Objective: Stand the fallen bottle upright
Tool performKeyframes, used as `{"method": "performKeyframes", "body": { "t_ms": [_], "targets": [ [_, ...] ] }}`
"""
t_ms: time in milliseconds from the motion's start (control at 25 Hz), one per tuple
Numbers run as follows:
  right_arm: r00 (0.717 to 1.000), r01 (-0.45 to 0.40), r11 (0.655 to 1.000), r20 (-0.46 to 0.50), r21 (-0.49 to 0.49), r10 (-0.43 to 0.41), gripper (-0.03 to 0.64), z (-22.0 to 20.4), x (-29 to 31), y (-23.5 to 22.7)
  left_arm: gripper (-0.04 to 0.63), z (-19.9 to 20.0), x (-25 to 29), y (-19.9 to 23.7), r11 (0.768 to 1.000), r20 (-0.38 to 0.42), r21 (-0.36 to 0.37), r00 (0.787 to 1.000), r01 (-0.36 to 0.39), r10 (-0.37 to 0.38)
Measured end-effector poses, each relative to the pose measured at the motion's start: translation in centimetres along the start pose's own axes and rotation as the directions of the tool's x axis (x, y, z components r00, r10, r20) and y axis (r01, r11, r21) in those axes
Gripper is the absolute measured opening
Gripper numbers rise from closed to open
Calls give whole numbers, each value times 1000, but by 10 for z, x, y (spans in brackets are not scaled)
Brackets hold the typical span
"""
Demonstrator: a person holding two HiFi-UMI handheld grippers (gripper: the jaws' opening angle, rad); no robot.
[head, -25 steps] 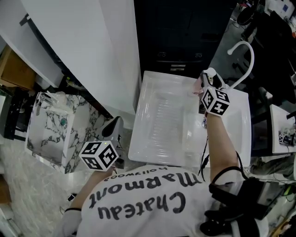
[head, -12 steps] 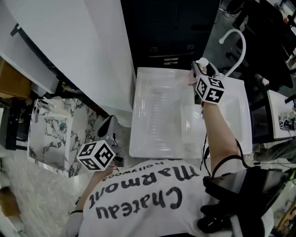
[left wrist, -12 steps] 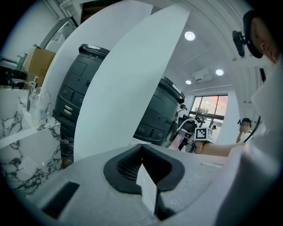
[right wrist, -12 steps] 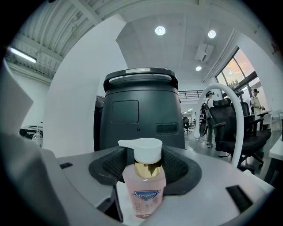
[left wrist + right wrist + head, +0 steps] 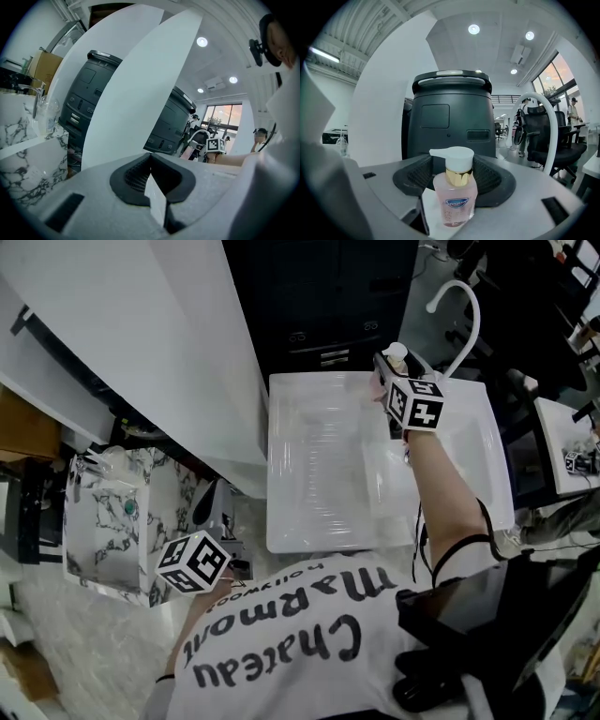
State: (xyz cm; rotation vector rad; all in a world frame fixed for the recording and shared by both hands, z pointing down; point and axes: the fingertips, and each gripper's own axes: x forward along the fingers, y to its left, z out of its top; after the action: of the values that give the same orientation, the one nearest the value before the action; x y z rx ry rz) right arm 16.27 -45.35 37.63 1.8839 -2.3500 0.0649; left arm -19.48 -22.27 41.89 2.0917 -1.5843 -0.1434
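A small pink soap bottle (image 5: pixel 455 192) with a gold collar and white pump stands upright between my right gripper's (image 5: pixel 454 161) jaws. The jaws are opening and stand a little off its sides. In the head view the bottle (image 5: pixel 395 352) sits at the far right corner of the white sink basin (image 5: pixel 309 521), just beyond the right gripper (image 5: pixel 389 371). My left gripper (image 5: pixel 212 498) hangs low at the left, beside the basin, away from the bottle. Its fingertips meet with nothing between them in the left gripper view (image 5: pixel 150 157).
A curved white faucet (image 5: pixel 464 296) rises behind the basin's far right corner. A dark cabinet (image 5: pixel 319 296) stands behind the basin, and a slanted white panel (image 5: pixel 141 334) lies to its left. A marble-patterned box (image 5: pixel 103 521) sits on the floor at the left.
The head view has drifted, so everything sits higher and further left in the picture. The right gripper stays at the bottle, whose white pump now shows clear of the jaws. The left gripper barely moved.
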Motion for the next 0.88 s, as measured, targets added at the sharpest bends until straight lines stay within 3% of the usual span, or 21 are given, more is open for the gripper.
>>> {"method": "performKeyframes", "body": {
  "t_ms": [880],
  "targets": [
    [991, 22, 997, -132, 74, -12, 279, -6, -26, 2, 14, 14, -45, 1, 1000, 69, 5, 998, -16, 16]
  ]
}}
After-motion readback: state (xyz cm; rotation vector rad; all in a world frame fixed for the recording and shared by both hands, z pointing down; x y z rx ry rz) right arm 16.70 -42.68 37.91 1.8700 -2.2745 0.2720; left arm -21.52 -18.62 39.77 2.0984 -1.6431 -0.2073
